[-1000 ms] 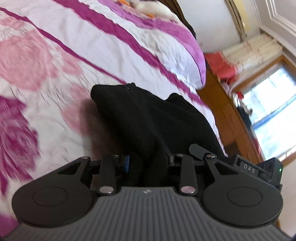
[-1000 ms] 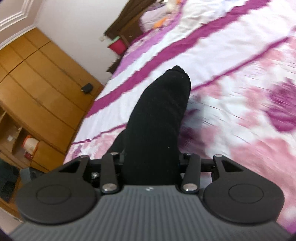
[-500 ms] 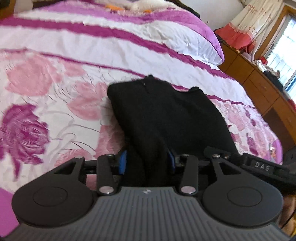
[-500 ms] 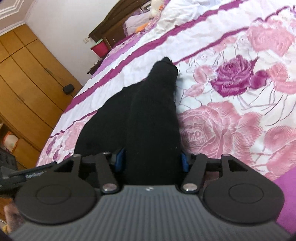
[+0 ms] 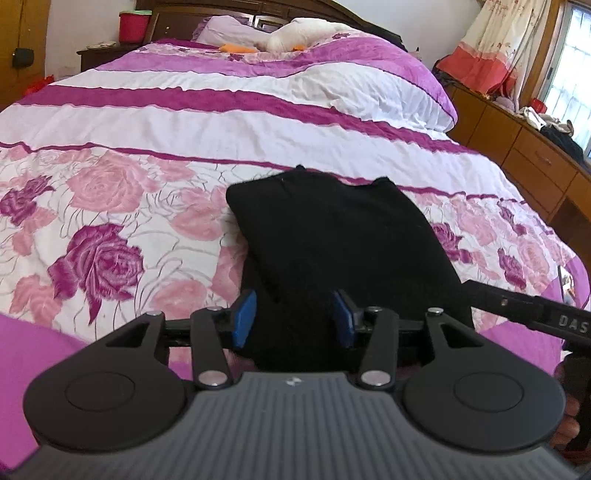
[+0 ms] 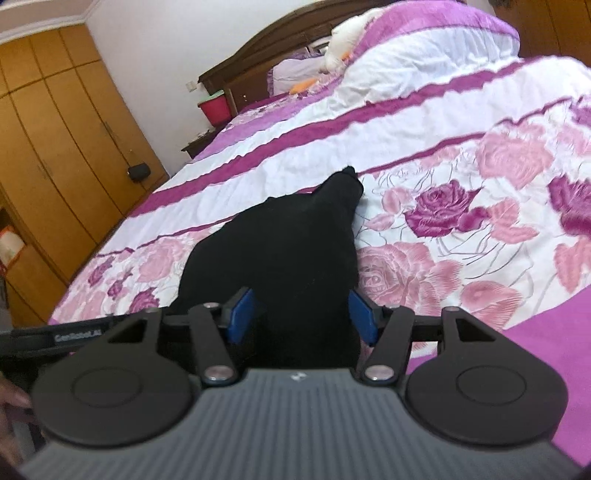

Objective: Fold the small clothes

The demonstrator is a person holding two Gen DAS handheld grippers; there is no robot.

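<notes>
A small black garment [image 5: 332, 236] lies on the rose-patterned bedspread [image 5: 110, 206], near the foot of the bed. It also shows in the right wrist view [image 6: 291, 251]. My left gripper [image 5: 293, 317] has its blue pads [image 5: 243, 317] spread apart, with the garment's near edge lying between them. My right gripper [image 6: 301, 314] is likewise open, its blue pads [image 6: 240, 314] either side of the garment's near edge. The other gripper's arm shows at the right edge of the left view [image 5: 532, 310] and at the left edge of the right view [image 6: 55, 336].
The bed has a pink, white and purple cover [image 6: 480, 177], with pillows and a white plush toy [image 5: 306, 31] at the headboard. Wooden wardrobes [image 6: 55, 140] stand on one side, a wooden dresser [image 5: 532, 155] and window on the other. A red bucket [image 5: 135, 22] sits on a nightstand.
Both grippers have opened and let go of the black garment, which has dropped from being held up to lying flat on the bed. The views have levelled out.
</notes>
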